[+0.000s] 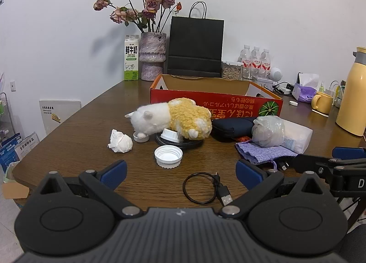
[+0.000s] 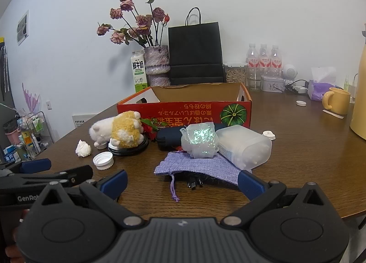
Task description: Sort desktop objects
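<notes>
White caps (image 1: pixel 168 156) number 3, with 1 plush toy (image 1: pixel 173 117); left gripper (image 1: pixel 180 172) and right gripper (image 2: pixel 183 184) gape wide, empty.

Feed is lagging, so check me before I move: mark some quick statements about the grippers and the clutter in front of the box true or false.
1. Both the left gripper and right gripper are open and empty. True.
2. The plush toy is inside the red cardboard box. False: it lies on the table in front of it.
3. A coiled black USB cable lies nearest the left gripper. True.
4. The purple drawstring pouch hangs from the right gripper. False: it lies on the table.
</notes>
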Demonstrator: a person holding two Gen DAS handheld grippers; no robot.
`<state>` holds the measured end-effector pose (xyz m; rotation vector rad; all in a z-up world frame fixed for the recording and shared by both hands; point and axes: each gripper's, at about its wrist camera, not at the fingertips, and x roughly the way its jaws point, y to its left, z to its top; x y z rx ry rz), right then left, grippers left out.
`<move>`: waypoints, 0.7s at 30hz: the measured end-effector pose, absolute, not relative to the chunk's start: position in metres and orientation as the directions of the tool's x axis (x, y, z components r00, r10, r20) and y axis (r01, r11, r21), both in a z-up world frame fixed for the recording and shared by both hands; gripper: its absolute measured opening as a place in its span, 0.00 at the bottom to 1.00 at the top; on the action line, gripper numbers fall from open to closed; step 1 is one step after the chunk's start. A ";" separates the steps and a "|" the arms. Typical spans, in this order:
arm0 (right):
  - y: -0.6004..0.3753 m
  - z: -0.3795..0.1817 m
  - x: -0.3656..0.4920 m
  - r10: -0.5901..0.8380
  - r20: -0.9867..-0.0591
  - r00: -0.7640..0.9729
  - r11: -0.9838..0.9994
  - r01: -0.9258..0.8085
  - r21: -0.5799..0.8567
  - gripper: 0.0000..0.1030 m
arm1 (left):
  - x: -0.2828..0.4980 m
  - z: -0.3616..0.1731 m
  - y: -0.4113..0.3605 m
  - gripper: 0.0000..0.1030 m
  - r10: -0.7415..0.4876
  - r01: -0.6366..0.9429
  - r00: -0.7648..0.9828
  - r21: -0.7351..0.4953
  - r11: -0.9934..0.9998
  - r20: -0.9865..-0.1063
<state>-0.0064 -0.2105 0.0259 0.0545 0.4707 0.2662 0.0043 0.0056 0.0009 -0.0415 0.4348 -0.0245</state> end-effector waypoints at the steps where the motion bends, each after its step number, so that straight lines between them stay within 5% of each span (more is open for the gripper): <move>1: -0.211 0.026 -0.007 0.266 -0.441 0.857 0.964 -0.241 0.113 1.00 | 0.004 0.001 0.006 1.00 -0.033 0.015 0.907 -0.046 0.999 -0.420; 21: -0.212 0.027 -0.008 0.260 -0.437 0.861 0.966 -0.237 0.108 1.00 | 0.003 0.000 0.005 1.00 -0.036 0.019 0.908 -0.044 0.999 -0.418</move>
